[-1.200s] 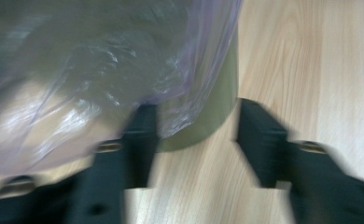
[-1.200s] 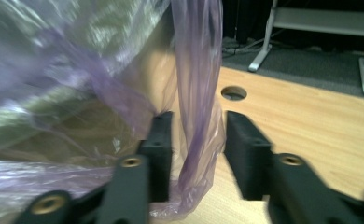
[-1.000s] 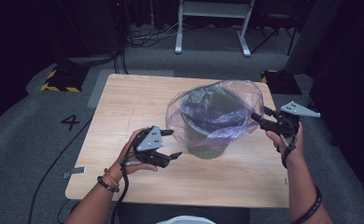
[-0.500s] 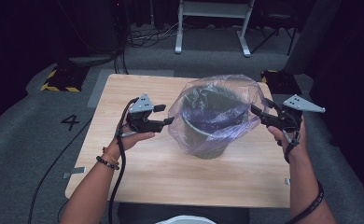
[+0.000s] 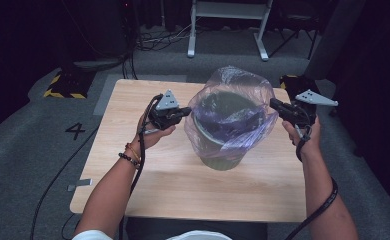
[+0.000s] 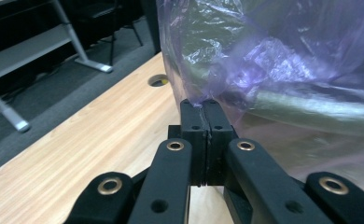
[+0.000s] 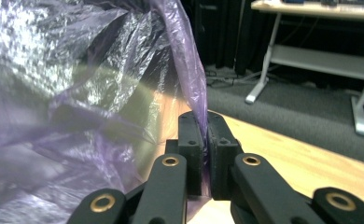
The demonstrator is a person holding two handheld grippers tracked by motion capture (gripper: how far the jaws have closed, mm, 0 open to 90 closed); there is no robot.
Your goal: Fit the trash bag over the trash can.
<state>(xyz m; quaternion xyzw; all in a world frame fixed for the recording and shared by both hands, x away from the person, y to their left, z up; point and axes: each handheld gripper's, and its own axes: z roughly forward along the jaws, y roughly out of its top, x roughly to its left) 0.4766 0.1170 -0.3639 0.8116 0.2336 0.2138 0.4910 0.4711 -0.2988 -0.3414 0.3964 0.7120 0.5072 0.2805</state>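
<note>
A dark green bin (image 5: 222, 157) stands on the wooden table (image 5: 148, 185), lined with a translucent purple bag (image 5: 230, 107) that billows above its rim. My left gripper (image 5: 187, 112) is at the bag's left edge. Its jaws have just been closing and are now shut on the bag film (image 6: 273, 51), pinched at the tips (image 6: 206, 105). My right gripper (image 5: 274, 103) is at the bag's right edge. Its jaws have also just been closing and now pinch a fold of the bag (image 7: 77, 93) between the tips (image 7: 207, 119).
A round cable hole (image 6: 158, 80) sits in the table beyond the bin. On the grey carpet are a white desk frame (image 5: 228, 30) at the back, a yellow-and-black striped plate (image 5: 63, 85) at the left, and a floor marking "4" (image 5: 76, 131).
The left gripper travelled from the table's front left up to the bag's left edge and closed on it. The right gripper closed on the right edge. The bag now stands taller.
</note>
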